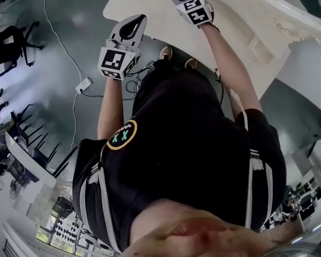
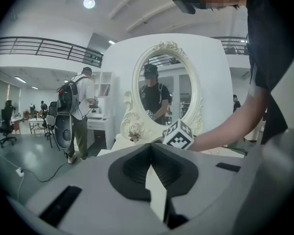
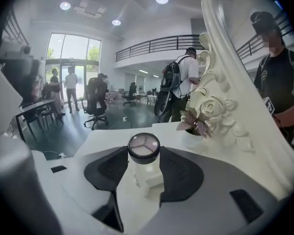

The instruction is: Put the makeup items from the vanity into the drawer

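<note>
Carrying the small jar upright and level is what this step calls for. The right gripper is clenched on the jar's clear body, and the dark-rimmed lid stands up between the pads. The jar is over the tabletop, near the mirror frame. Whether it rests there cannot be told. No drawer is in view. The left gripper is closed and empty, held off the tabletop's edge.

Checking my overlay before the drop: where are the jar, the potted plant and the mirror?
jar (image 3: 143,146): right gripper view, its lid.
potted plant (image 3: 195,120): right gripper view, leaves.
mirror (image 2: 166,89): left gripper view, glass.
</note>
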Tool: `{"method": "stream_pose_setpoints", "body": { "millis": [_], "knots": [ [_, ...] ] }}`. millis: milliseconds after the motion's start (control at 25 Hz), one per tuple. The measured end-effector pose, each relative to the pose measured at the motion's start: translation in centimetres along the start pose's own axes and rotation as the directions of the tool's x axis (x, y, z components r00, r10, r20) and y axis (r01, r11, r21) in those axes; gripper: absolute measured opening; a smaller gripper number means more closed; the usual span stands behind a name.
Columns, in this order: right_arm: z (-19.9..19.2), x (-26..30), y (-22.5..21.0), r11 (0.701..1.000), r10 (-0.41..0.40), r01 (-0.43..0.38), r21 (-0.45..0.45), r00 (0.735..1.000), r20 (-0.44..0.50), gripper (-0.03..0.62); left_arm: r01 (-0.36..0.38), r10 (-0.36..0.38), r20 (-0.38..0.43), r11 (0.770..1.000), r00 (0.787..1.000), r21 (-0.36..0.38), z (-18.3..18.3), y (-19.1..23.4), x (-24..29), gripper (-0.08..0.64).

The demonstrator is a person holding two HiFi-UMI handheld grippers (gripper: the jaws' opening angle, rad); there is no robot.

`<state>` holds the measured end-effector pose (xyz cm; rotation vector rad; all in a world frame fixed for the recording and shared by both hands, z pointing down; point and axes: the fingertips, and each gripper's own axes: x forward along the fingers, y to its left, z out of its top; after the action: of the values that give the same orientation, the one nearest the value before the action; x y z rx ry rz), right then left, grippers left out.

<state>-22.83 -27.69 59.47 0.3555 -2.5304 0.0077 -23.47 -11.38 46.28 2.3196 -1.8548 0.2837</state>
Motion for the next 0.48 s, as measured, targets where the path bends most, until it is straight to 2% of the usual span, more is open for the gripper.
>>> {"method": "stream_pose_setpoints", "body": {
  "millis": [160,320,480],
  "knots": [
    [1.4,4.6,-1.5,1.000,0.012,-0.011,0.010,0.998,-0.057,0.224,-0.053,0.053,-0.010,0.998,0.999,-0.034,-1.1,2.4,-2.0,0.018],
    [-1.1,6.3,-1.5,1.000,0.023,-0.022,0.005,0.986,-0.167,0.224,-0.094,0.093,-0.014,0.993,0.996,-0.065,-2.4,3.4,-3.4,0.018],
    [-1.3,7.6,-1.7,1.000,0.018,-0.014,0.023,0.982,-0.188,0.224,-0.102,0.102,-0.011,0.992,0.995,-0.076,-2.8,5.0,-3.9,0.018]
  ]
}}
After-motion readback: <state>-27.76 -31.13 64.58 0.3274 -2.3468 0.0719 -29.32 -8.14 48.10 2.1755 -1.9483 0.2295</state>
